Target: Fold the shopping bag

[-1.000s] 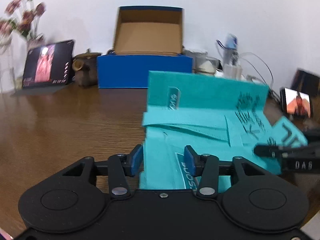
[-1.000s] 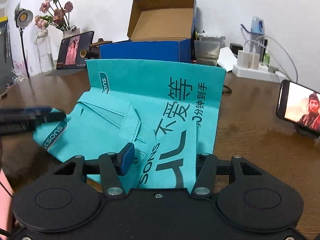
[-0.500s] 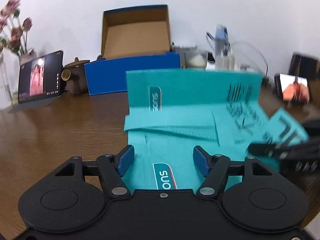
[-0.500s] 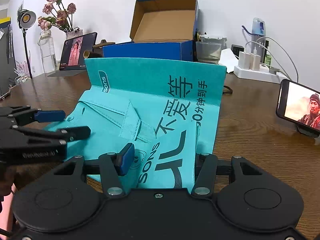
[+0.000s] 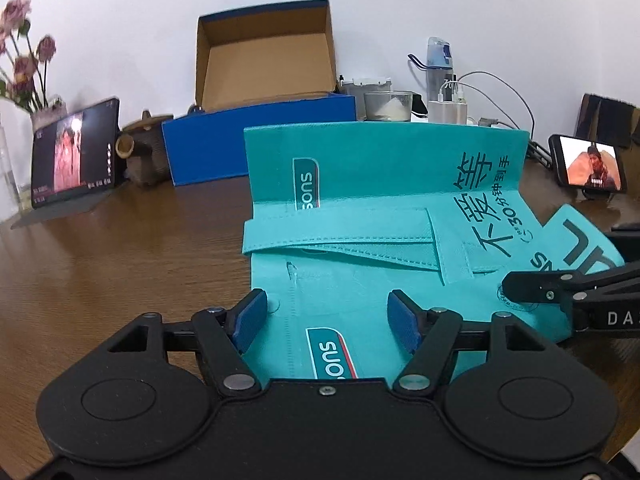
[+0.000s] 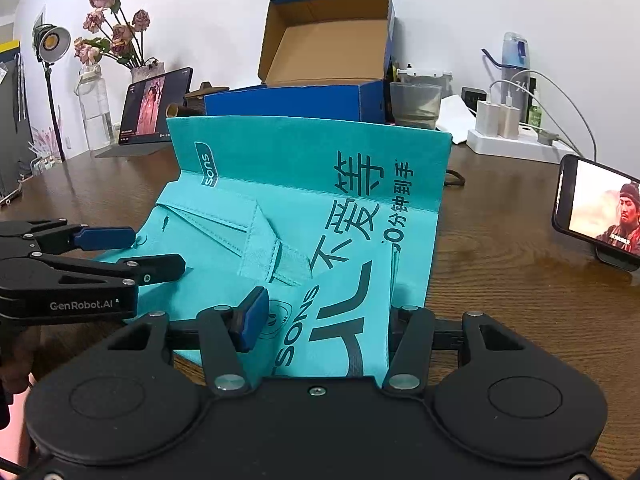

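Left gripper [image 5: 327,316] gapes over the teal bag [image 5: 360,248]; right gripper [image 6: 320,320] straddles its corner.

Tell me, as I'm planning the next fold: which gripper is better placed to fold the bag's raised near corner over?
Right, probably. The right gripper has the raised corner of the bag between its open fingers; the left gripper sits open over the flat part, gripping nothing.

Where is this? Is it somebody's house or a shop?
Probably a home or small office desk, not a shop. A wooden table holds a vase of flowers, a tablet and a phone playing videos, plus an open shoe box.
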